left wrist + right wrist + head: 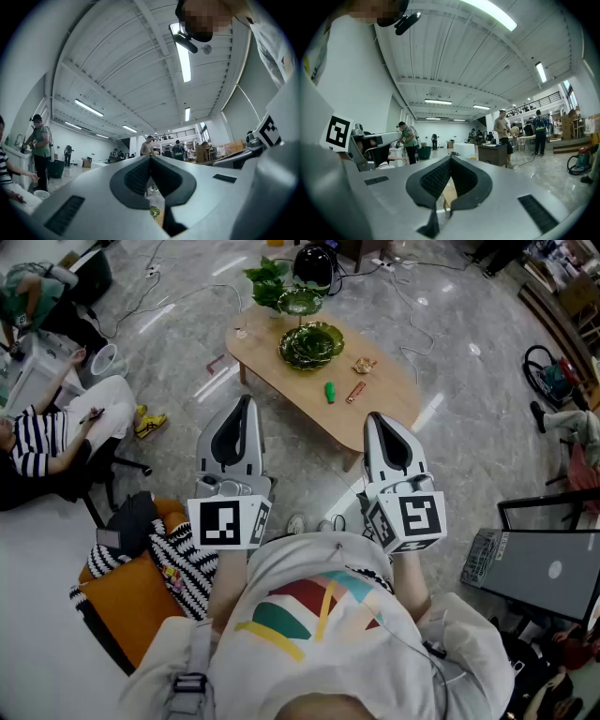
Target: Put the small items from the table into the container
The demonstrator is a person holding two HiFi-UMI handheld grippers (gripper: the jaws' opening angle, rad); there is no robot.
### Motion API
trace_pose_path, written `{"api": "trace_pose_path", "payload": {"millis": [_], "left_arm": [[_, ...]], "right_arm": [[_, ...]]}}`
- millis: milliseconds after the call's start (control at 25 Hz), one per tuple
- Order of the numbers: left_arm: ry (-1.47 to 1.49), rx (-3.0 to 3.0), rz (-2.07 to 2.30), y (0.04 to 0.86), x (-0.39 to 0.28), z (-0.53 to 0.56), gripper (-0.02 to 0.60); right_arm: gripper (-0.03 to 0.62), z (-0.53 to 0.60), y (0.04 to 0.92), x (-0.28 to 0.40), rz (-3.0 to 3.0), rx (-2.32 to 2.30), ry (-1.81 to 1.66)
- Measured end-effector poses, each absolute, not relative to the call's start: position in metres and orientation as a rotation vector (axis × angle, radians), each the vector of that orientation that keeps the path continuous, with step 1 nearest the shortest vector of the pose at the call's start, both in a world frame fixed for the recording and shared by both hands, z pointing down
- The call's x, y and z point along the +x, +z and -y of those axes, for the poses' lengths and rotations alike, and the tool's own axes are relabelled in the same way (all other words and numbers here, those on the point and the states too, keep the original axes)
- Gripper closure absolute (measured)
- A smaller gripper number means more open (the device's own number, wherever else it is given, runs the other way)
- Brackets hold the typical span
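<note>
The left gripper point(247, 401) and the right gripper point(375, 418) were both shut tight, with nothing in them, well away from the table point(398, 399). The small green thing point(330, 392), red stick point(355, 392) and crinkly wrapper point(364, 364) lay beside the green bowl point(311, 343), toward the table's front edge. A clumsy poke could knock one off.

Two claws point(247, 401) point(372, 418), two green bowls point(311, 343) point(300, 303), three small items point(330, 392) point(355, 392) point(364, 364), one table point(272, 362).

no lettering, number or brand can be read anywhere in these views
</note>
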State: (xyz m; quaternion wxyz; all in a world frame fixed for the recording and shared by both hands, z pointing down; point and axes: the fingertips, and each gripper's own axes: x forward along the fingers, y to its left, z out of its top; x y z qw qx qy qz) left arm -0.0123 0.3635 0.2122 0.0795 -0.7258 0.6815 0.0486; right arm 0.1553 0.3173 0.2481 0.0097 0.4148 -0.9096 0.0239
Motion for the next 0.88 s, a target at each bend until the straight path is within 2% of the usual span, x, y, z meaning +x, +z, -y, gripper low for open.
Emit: {"api": "trace_pose_path", "payload": {"millis": [440,640,880], "left_arm": [[0.136,-2.134,-2.075,0.216,-0.011,-0.363,0.574],[0.118,-2.111,-2.095,0.218,0.002,-0.363,0.574],[0.161,-2.088,-2.136,0.227,0.017,-0.36,0.574]], "right_arm": [[0.58,-0.314,0.253,0.158,2.901,1.241,0.106],[0.579,-0.307,0.256,0.176,2.999,1.198,0.257],[0.579,-0.288,0.28,0.196,2.986,1.164,0.269]]}}
